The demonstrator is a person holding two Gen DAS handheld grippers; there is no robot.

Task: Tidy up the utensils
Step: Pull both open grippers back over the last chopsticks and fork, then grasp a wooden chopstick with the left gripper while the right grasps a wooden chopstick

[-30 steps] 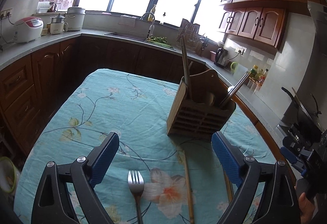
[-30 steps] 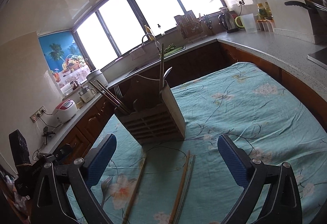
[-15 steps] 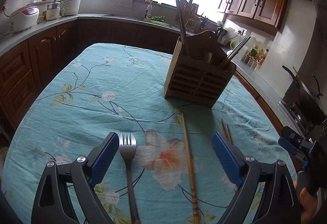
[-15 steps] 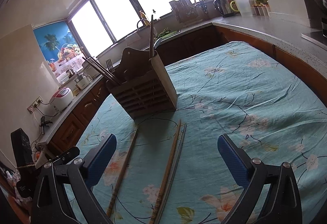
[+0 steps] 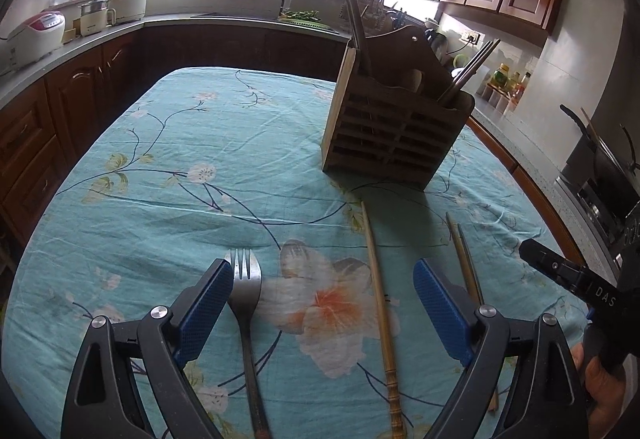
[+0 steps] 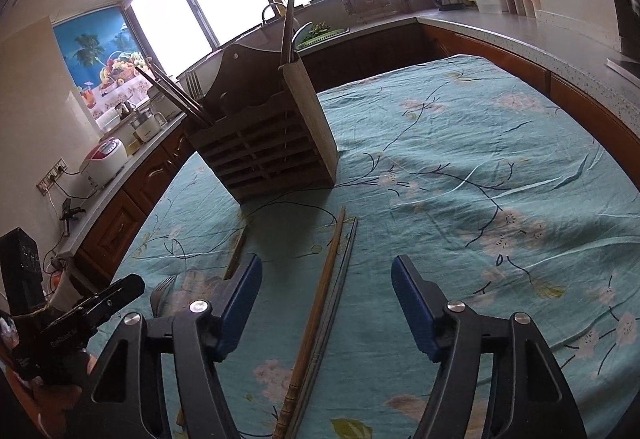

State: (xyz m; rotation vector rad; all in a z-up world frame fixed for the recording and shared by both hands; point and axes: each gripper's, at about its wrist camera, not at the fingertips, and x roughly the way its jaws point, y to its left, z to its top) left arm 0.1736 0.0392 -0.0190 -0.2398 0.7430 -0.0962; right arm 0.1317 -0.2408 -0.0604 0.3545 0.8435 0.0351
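Steel fork [image 5: 245, 303] lay flat on the bench cloth just inside my gaping left tool [image 5: 323, 299]; right tool [image 6: 326, 305], jaws just narrowing, straddled unpinched chopsticks [image 6: 320, 303]—thin, stiff, slippery, so I'd pinch mid-shaft.

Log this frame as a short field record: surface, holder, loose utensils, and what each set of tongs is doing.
surface: teal floral tablecloth
holder: slatted wooden utensil box, upright, chopsticks and other utensils already standing in it
loose utensils: metal fork; single wooden chopstick; pair of chopsticks, one wooden and one dark
left tongs: open, low over the fork and the single chopstick, gripping nothing
right tongs: jaws just been closing, pair of chopsticks between them, pads not yet touching
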